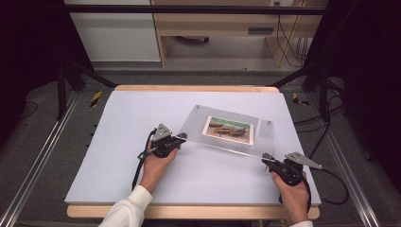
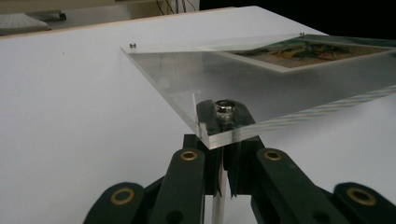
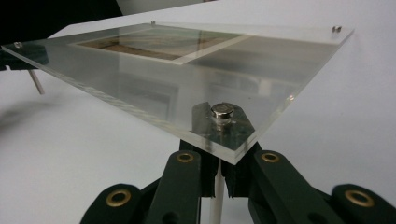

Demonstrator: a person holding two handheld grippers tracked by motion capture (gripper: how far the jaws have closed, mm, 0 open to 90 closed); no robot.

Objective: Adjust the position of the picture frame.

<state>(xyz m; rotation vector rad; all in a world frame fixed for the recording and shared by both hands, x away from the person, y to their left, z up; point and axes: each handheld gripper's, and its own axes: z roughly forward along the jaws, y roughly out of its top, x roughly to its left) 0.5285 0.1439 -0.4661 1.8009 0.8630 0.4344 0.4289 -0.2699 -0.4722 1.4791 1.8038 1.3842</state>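
Observation:
A clear acrylic photo frame point(image 1: 189, 126) with a landscape picture point(image 1: 228, 129) in it lies slanted over the white mat, its near edge raised. My left gripper point(image 1: 182, 137) holds the near left corner and my right gripper point(image 1: 267, 158) the near right corner. In the left gripper view the left gripper point(image 2: 222, 154) is shut on the metal post point(image 2: 219, 205) under the corner, below the silver cap point(image 2: 225, 108). The right gripper view has the right gripper point(image 3: 217, 163) shut on its own corner post point(image 3: 215, 196) the same way. Another post point(image 3: 36, 81) hangs free above the mat.
The white mat point(image 1: 118, 156) covers a wooden table point(image 1: 198, 212) almost to its edges. Dark metal struts point(image 1: 71, 75) stand at both back corners, and cables point(image 1: 331, 184) trail off the right side. A light cabinet point(image 1: 118, 33) stands behind.

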